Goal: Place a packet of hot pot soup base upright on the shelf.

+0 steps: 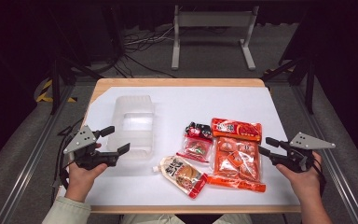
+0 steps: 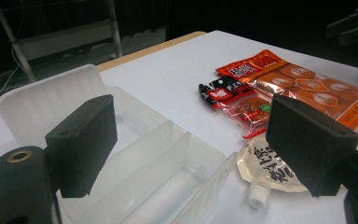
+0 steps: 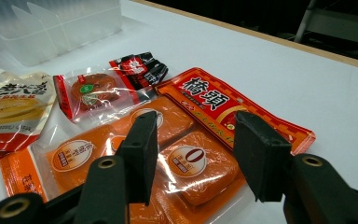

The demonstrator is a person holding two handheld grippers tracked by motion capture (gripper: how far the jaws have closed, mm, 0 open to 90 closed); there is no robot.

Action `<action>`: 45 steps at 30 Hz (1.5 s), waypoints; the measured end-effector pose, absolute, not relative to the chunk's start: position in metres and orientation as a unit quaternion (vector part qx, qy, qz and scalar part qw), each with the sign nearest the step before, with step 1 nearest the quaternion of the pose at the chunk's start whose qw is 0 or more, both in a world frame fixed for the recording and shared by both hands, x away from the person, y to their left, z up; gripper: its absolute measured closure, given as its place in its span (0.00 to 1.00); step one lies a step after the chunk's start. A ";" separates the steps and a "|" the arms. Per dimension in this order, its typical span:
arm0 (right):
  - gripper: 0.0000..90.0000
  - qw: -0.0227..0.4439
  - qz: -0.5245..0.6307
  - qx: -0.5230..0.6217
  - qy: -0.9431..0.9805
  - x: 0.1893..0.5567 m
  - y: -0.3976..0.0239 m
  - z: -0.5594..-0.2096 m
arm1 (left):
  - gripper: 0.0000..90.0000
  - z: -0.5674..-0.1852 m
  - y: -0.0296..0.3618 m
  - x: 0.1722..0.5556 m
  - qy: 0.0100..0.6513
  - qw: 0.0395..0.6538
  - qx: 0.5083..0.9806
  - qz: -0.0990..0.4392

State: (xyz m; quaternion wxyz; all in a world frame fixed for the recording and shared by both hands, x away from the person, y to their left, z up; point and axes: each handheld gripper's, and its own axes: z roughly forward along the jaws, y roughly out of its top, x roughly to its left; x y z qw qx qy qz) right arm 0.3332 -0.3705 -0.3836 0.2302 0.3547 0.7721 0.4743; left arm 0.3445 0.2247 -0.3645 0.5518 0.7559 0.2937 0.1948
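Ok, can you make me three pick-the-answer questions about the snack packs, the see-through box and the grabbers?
1. Where does the clear plastic box sit?
A. left of the packs
B. right of the packs
C. on top of the packs

2. How many food packs lie on the table?
A. two
B. four
C. six

3. What is the right gripper doing?
A. squeezing a pack
B. open, holding nothing
C. resting inside the box

Answers:
1 A, the high view shows it by the left gripper.
2 B: big orange pack, red-orange pack, small red pack, spouted pouch.
3 B, its jaws stand apart, empty.
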 end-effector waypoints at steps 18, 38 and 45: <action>0.45 0.234 0.494 0.363 0.755 0.379 -0.372 -0.354 | 0.19 -0.368 0.220 0.351 0.294 0.551 0.759 0.183; 0.29 0.205 0.466 0.421 0.751 0.424 -0.393 -0.393 | 0.19 -0.374 0.218 0.353 0.294 0.553 0.759 0.176; 0.25 0.175 0.441 0.449 0.757 0.436 -0.393 -0.414 | 0.19 -0.376 0.218 0.353 0.294 0.551 0.761 0.174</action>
